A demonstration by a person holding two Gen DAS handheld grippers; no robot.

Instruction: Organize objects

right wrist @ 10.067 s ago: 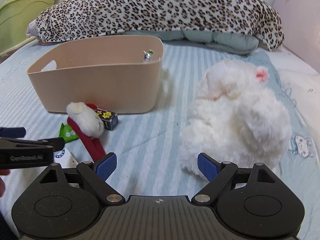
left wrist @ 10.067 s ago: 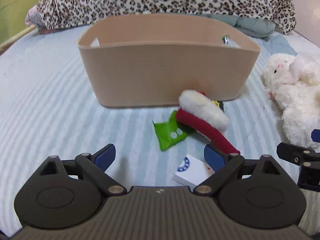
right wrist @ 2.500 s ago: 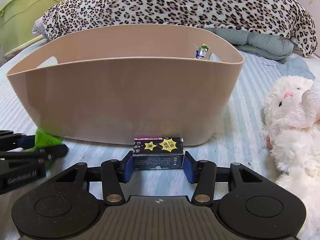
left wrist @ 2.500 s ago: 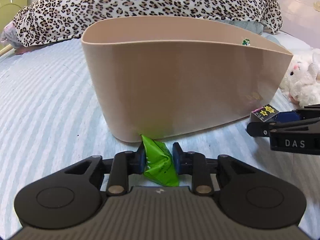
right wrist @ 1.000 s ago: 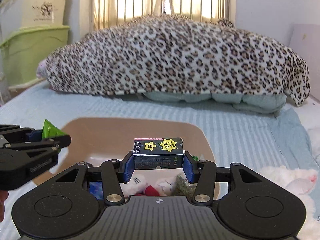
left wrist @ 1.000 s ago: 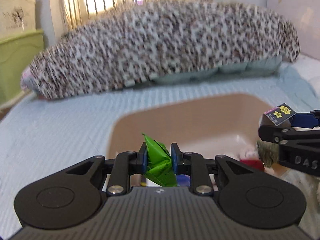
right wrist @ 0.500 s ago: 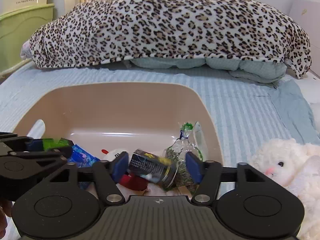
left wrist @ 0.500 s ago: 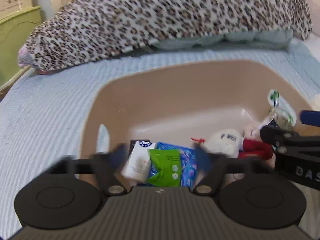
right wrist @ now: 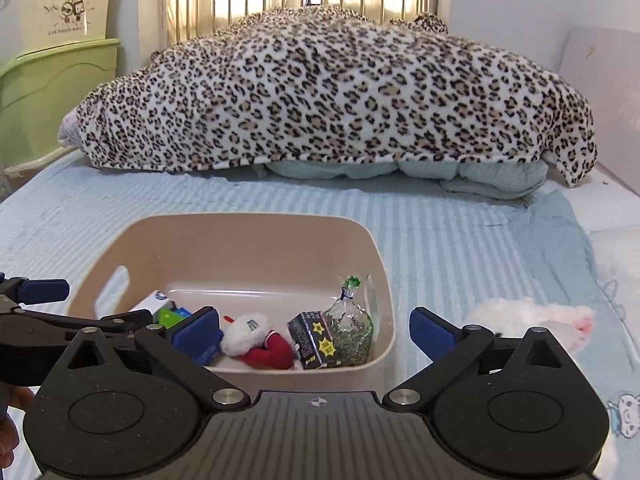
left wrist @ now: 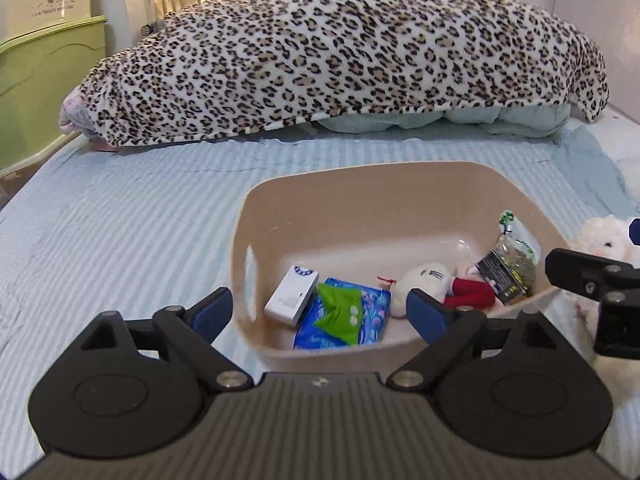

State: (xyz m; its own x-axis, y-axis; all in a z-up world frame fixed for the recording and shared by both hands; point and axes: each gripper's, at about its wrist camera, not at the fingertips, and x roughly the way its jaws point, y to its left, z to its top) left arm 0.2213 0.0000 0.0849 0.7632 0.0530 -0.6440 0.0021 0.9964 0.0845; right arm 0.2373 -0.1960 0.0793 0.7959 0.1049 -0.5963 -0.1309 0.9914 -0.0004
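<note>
Both packets have left the tongs since a second ago: the green packet (left wrist: 339, 312), crinkled foil, now lies on a blue patterned pouch (left wrist: 344, 322) inside the bin (left wrist: 400, 176), and the small black carton (right wrist: 315, 339) with yellow stars leans against a clear bag of dried greens (right wrist: 352, 330) at the bin's right end. Left tongs (left wrist: 320, 312) and right tongs (right wrist: 314, 328) both stand wide and hold nothing, above the bin's near rim. The bin is smooth beige plastic, rounded, with a slot handle. Inside also: a white box (left wrist: 291, 295) and a fluffy white-and-red plush sock (left wrist: 440, 286) — partly hidden behind a blue finger pad. A white plush rabbit (right wrist: 532, 316) lies on the striped bed (left wrist: 120, 232) just right of the bin, cut off by the right tongs' frame. Print on the carton is illegible.
</note>
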